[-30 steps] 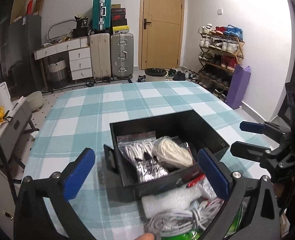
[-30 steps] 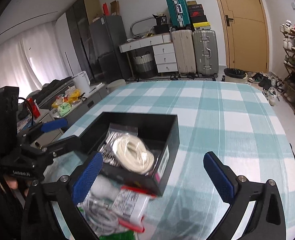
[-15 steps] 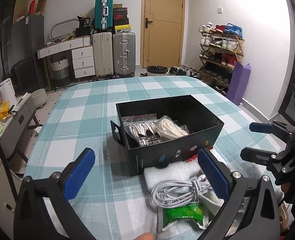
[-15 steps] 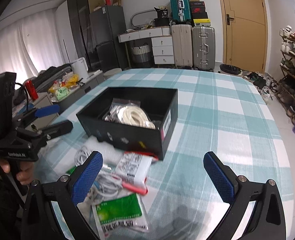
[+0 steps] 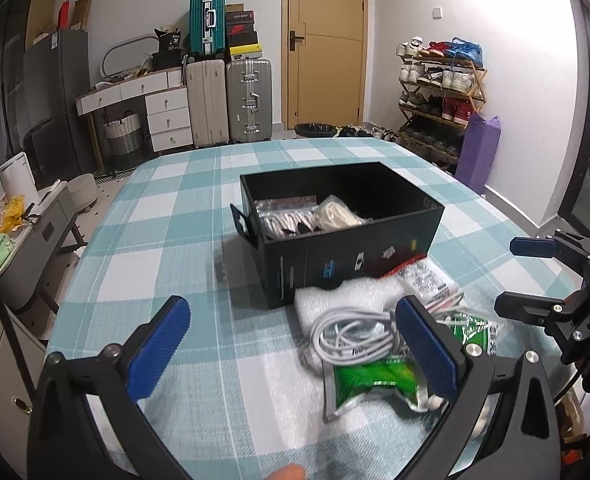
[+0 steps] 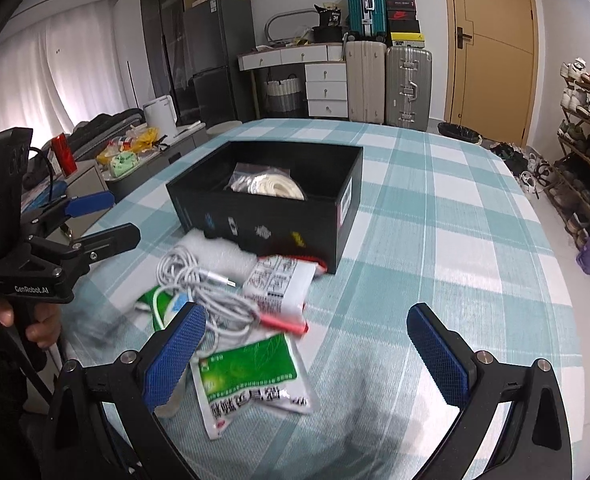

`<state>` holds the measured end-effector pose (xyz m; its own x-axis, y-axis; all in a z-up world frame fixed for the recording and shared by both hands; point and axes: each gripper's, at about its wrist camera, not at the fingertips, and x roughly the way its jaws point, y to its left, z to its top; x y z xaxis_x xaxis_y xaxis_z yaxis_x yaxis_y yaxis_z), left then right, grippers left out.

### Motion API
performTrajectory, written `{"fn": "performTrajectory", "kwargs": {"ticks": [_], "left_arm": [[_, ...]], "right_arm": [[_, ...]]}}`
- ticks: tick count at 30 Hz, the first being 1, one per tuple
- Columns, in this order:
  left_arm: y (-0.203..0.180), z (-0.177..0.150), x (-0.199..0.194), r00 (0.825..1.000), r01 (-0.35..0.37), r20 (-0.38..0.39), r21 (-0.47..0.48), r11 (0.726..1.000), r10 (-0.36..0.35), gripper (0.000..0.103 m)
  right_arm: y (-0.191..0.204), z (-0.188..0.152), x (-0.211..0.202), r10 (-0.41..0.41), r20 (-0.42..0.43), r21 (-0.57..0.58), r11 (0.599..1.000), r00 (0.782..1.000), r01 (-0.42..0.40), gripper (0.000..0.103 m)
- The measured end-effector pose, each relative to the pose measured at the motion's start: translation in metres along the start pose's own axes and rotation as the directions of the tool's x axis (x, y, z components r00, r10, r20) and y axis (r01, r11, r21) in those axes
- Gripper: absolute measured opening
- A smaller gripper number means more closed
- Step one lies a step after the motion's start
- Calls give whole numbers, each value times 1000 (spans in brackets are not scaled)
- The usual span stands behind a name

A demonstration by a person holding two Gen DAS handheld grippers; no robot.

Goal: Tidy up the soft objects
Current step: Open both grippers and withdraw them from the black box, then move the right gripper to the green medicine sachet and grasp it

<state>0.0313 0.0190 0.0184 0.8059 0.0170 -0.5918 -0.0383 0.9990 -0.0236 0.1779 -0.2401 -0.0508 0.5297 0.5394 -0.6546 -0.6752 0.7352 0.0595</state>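
Observation:
A black box (image 5: 355, 248) (image 6: 271, 216) stands on the checked tablecloth and holds a bagged white cable coil (image 6: 275, 186) and other bagged cables (image 5: 283, 218). In front of it lies a pile: white foam sheet (image 5: 347, 294), loose white cable (image 5: 351, 336) (image 6: 199, 284), green-white packet (image 6: 251, 376) (image 5: 375, 378), white printed packet with red edge (image 6: 281, 284). My left gripper (image 5: 299, 354) is open and empty above the table near the pile. My right gripper (image 6: 307, 354) is open and empty above the green packet. Each gripper shows in the other's view (image 5: 535, 276) (image 6: 95, 220).
The table (image 6: 435, 240) stretches far behind and to the right of the box. Beyond it are suitcases (image 5: 231, 100), a drawer desk (image 5: 167, 112), a door (image 5: 323, 40), a shoe rack (image 5: 439, 92) and a low cabinet with clutter (image 5: 11, 232) at the left.
Both grippers have drawn back and lowered from over the box, so the box now looks farther away and the pile in front of it is in full view. Both stay open.

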Motion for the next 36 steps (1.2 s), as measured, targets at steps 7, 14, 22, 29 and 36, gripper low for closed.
{"fn": "performTrajectory", "kwargs": {"ticks": [7, 14, 22, 29, 36], "left_arm": [[1, -10, -3, 1000, -6, 26, -10, 1000, 6, 103], [-7, -15, 0, 1000, 22, 10, 42, 999, -23, 103], [-11, -22, 5, 999, 44, -34, 66, 997, -42, 103], [-7, -24, 8, 998, 54, -48, 49, 997, -51, 103], [-7, -25, 8, 997, 59, -51, 58, 997, -56, 103]], "right_arm": [[-1, -15, 1, -2, -33, 1, 1000, 999, 2, 102], [1, -26, 5, 10, -69, -11, 1000, 998, -10, 102], [10, -37, 9, 17, -116, -64, 998, 993, -24, 102], [15, -42, 12, 35, -142, -86, 995, 989, -48, 102], [21, -46, 20, 68, -170, -100, 991, 983, -86, 102]]}}
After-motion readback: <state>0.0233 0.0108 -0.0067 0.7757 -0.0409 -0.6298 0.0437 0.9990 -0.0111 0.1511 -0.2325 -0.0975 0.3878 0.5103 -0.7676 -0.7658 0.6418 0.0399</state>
